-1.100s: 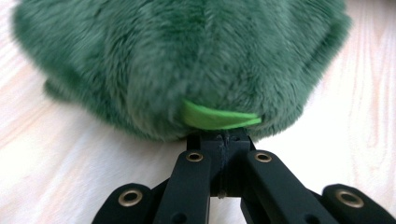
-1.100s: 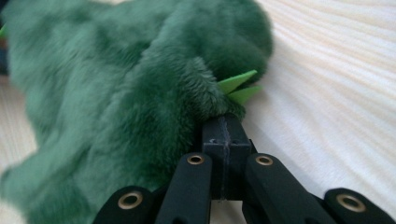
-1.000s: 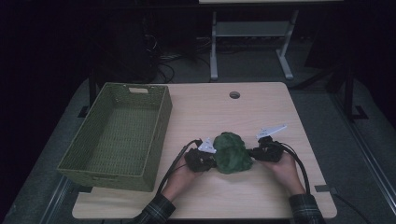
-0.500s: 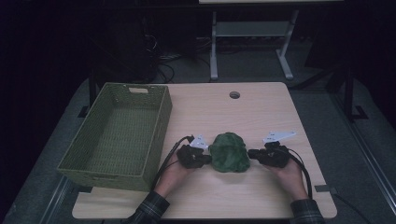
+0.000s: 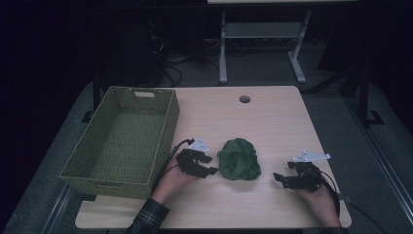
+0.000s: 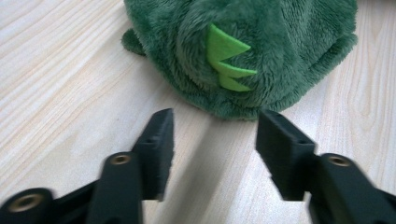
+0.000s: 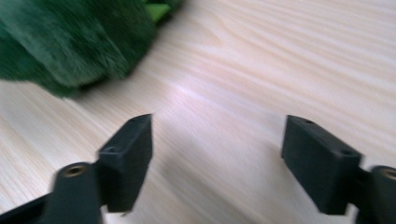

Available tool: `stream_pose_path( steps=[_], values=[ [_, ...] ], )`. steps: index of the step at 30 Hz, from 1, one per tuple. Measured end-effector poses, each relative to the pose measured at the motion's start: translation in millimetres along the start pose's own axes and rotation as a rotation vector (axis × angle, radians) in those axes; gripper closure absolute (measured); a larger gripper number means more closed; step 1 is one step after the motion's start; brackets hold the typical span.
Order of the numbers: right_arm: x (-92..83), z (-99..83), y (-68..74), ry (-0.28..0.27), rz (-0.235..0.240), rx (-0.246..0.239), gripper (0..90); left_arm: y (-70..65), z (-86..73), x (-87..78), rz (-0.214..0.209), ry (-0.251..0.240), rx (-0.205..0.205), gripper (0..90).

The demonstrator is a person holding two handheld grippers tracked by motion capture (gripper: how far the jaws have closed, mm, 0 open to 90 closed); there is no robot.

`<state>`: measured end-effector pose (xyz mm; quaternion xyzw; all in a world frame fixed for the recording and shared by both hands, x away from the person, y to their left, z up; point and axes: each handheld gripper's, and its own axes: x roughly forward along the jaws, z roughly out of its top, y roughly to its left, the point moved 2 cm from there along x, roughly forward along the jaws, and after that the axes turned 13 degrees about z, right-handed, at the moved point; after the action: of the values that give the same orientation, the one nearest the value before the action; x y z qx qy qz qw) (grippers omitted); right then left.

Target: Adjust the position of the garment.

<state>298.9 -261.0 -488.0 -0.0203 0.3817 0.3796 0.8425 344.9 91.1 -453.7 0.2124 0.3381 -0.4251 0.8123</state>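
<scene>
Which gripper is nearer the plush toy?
Left. The left gripper sits right beside the plush toy, jaws open; the right gripper is off to its other side, apart.

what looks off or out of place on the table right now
Nothing stands out. The green plush toy lies intact on the table beside the empty wicker basket, with both tongs open and clear of it.

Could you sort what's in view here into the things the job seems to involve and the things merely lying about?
Probably part of the job:
- green plush toy, between the grippers
- woven basket, empty, left of it
- left gripper, open, close to the toy
- right gripper, open, apart from it

Just there:
- table
- metal stand beyond the table
- floor cables
</scene>
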Motion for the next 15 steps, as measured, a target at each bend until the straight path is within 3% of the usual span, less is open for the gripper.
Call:
stream_pose_path(
  steps=[1,5,7,11,15],
  values=[
    [-0.3,-2.0,-0.8,-0.001,-0.01,0.0,15.0,-0.5,1.2,-0.9,0.003,0.007,0.019,42.9],
    [-1.5,-11.4,-1.8,0.009,-0.087,-0.014,7.3,-2.3,5.8,-3.9,0.011,-0.002,0.033,36.1],
    [-2.2,-13.6,-3.3,0.0,-0.094,-0.016,3.7,-4.3,9.2,-5.0,0.001,-0.003,0.029,31.3],
    [-2.9,-13.6,-7.1,0.01,-0.086,-0.017,2.0,-8.6,21.0,-9.4,0.015,0.01,0.079,23.3],
    [-2.9,-13.7,-7.2,0.011,-0.086,-0.018,2.0,-9.7,33.6,-10.8,0.024,0.008,0.103,18.2]
  ],
)
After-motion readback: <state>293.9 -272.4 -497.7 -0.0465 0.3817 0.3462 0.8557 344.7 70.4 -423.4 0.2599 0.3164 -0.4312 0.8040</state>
